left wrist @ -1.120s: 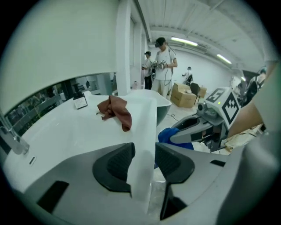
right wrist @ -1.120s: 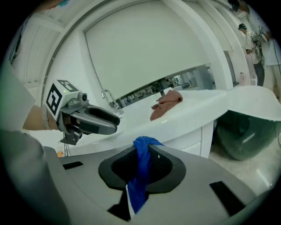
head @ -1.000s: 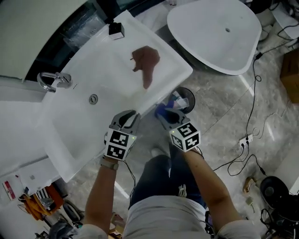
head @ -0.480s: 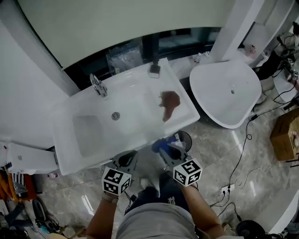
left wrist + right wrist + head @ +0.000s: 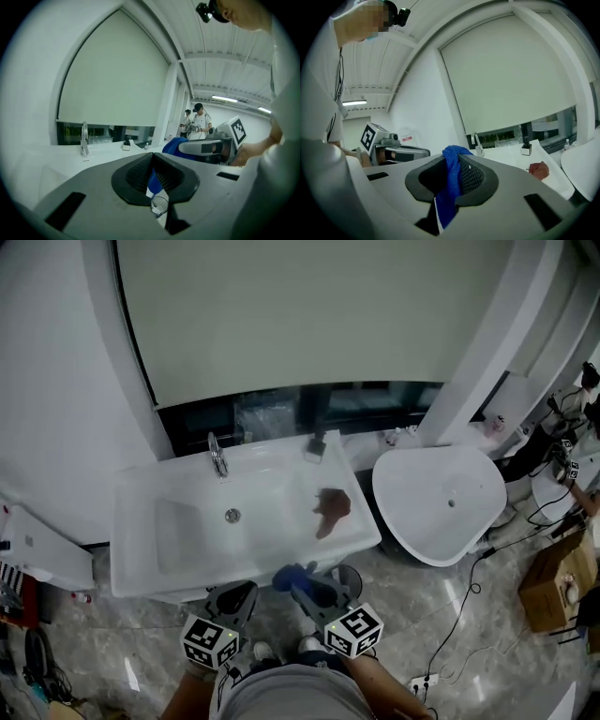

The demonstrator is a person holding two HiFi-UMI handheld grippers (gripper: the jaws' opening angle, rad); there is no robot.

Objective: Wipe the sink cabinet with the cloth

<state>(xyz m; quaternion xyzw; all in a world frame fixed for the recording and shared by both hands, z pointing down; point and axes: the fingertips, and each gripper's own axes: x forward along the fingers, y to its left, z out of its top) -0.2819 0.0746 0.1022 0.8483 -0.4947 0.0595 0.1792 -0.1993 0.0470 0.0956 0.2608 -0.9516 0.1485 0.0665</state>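
My left gripper [image 5: 247,588] and right gripper [image 5: 302,590] have risen and drawn back from the front edge of the sink [image 5: 131,521], the blue cloth [image 5: 284,576] coming along in the right jaws. My left jaws, slightly apart a second ago, are now together. The sink now sits smaller and squarer below me.

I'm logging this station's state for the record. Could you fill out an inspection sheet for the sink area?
Surface: white sink, brown scrap on its right side.
Job's things: blue cloth, held in front of the sink.
Clutter: small block at the sink's back rim.
Grippers: left gripper shut on a cloth corner; right gripper shut on the cloth.
Cables: cables on the floor, right.
Surroundings: second basin, cardboard box.
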